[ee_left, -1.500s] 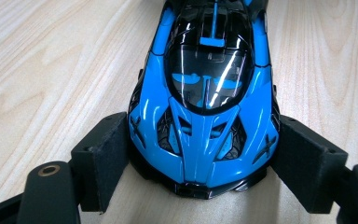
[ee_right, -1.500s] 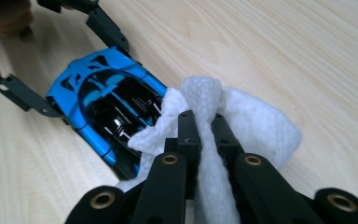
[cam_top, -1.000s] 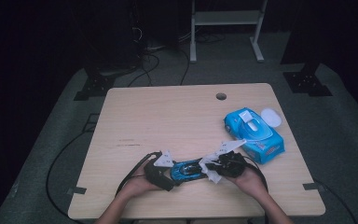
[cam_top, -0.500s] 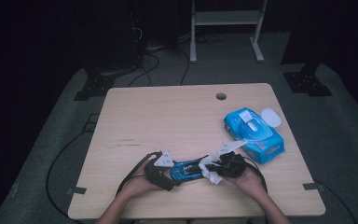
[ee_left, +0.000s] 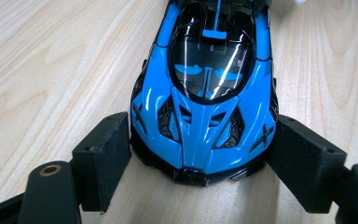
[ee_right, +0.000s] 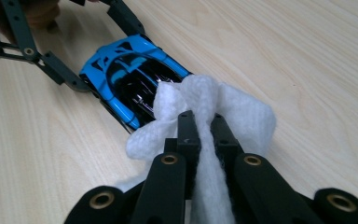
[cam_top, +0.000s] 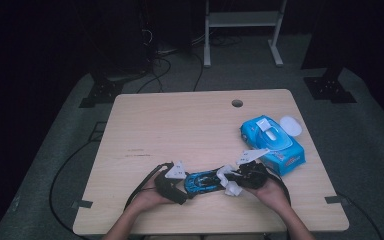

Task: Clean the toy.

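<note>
Left hand-held gripper (ee_left: 200, 154): I clamp the toy car's (ee_left: 207, 88) nose.
Right hand-held gripper (ee_right: 200, 126): I pinch a white wipe (ee_right: 205, 100) against the car at 11 o'clock.

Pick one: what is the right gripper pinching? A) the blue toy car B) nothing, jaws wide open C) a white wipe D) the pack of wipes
C: in the right gripper view the right gripper has its jaws closed on a bunched white wipe that lies against one end of the blue toy car, while the left gripper clamps the car's other end.
</note>
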Action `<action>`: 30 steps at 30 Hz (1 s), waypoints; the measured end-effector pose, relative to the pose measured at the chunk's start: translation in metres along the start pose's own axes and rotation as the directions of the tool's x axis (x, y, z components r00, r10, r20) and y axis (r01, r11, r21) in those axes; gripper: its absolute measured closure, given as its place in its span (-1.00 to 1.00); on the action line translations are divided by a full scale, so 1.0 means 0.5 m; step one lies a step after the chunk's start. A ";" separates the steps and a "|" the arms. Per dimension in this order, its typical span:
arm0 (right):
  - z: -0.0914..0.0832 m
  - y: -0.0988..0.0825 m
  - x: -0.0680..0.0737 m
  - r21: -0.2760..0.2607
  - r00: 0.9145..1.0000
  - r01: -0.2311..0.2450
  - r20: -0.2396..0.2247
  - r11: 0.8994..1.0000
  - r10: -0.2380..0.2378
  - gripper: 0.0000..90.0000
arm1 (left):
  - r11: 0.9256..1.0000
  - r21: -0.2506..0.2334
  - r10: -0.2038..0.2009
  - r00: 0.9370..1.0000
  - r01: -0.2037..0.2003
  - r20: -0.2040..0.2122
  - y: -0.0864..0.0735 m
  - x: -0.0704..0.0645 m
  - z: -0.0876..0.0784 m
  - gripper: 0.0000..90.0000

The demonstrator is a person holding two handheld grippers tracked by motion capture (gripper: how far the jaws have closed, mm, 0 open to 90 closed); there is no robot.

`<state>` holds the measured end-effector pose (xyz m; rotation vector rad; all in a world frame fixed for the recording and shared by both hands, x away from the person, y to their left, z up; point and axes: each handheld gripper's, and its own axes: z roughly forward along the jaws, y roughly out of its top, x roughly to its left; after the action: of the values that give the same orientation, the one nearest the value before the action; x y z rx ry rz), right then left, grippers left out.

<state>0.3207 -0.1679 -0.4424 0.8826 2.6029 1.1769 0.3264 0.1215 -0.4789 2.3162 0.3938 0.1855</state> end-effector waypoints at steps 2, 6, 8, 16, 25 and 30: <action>0.010 0.000 0.003 0.008 1.000 0.000 -0.020 1.000 0.000 0.89 | 1.000 0.004 0.001 1.000 -0.001 0.000 0.001 0.000 0.000 -0.48; 0.024 0.021 0.007 0.002 1.000 0.027 -0.015 1.000 -0.026 0.89 | 1.000 0.007 -0.003 1.000 0.003 0.000 0.002 0.000 0.000 -0.48; 0.024 0.041 0.006 -0.025 0.999 0.044 0.019 0.999 -0.044 0.89 | 1.000 0.008 0.001 1.000 -0.001 -0.001 0.002 0.000 0.000 -0.48; 0.128 0.108 0.032 0.039 0.996 0.075 -0.059 0.996 -0.073 0.90 | 1.000 -0.002 0.001 1.000 -0.001 0.001 0.001 0.000 0.001 -0.49; 0.137 0.119 0.034 0.087 0.995 0.089 -0.047 0.992 -0.085 0.90 | 1.000 0.010 0.000 1.000 0.000 -0.007 0.002 0.000 0.001 -0.51; 0.066 0.078 -0.008 0.041 0.999 0.009 -0.031 0.999 -0.008 0.90 | 1.000 0.004 -0.010 1.000 0.010 -0.007 0.003 -0.001 0.002 -0.51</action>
<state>0.3538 -0.1288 -0.4369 0.8667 2.6618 1.1469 0.3265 0.1198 -0.4787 2.3174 0.4098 0.1881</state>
